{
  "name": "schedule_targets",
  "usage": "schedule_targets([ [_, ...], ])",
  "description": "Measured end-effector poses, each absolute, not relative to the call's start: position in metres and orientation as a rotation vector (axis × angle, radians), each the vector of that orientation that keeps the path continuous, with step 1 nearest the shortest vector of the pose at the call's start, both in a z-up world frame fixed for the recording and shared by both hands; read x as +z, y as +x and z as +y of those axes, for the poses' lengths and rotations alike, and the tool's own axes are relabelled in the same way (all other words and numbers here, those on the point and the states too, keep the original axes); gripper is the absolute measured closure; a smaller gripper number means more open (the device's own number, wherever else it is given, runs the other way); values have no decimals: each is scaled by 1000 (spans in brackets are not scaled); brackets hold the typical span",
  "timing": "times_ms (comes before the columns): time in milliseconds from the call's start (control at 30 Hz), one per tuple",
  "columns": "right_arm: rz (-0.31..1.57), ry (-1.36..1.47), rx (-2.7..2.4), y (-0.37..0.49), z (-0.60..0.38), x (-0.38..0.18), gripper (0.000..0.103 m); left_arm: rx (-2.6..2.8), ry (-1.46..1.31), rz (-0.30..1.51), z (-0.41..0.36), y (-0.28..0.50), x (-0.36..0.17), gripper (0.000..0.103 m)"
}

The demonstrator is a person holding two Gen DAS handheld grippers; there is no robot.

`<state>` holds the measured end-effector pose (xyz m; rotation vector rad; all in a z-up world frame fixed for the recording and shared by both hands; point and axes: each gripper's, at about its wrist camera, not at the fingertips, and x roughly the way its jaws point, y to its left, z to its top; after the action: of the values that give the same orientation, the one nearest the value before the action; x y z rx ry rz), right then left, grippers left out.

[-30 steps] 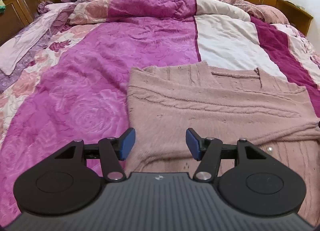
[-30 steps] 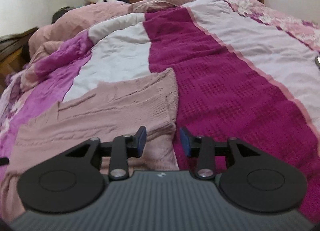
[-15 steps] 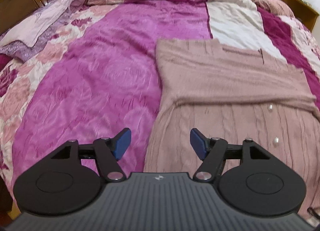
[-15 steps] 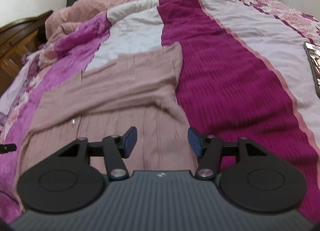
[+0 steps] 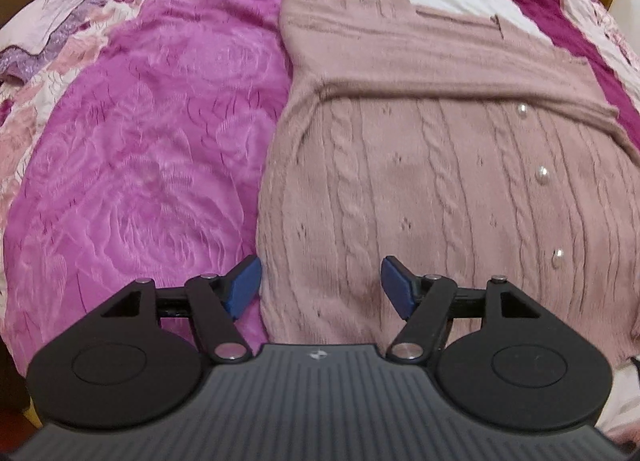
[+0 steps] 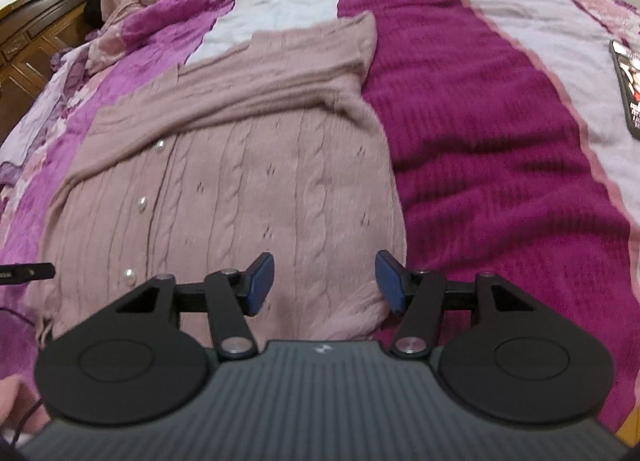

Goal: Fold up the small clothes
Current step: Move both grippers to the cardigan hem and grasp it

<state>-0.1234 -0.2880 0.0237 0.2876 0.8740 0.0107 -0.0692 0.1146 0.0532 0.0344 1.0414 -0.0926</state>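
While both sets of jaws hang released above the cardigan [image 5: 440, 189] hem, uneven pinches by left gripper [image 5: 321, 287] and right gripper [image 6: 325, 282] could skew the fold.

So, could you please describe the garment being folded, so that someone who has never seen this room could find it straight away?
Look at the bed covered in magenta, white and floral quilts. Lying flat across the magenta and white bands is a dusty-pink cable-knit cardigan, its sleeves folded across the top. It is the only knitted piece there, with a row of pearl buttons down its front.
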Motion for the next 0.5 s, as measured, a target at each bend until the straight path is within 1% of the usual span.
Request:
schedule_targets([
  [200, 896, 267, -5, -135, -286, 25, 45, -94, 29, 1076, 116, -76, 45, 30],
  [367, 917, 220, -72, -141, -289, 28, 45, -161, -39, 1115, 118, -75, 38, 29],
  [500, 926, 259, -25, -138, -291, 21, 45, -209, -74, 1126, 113, -73, 30, 29],
])
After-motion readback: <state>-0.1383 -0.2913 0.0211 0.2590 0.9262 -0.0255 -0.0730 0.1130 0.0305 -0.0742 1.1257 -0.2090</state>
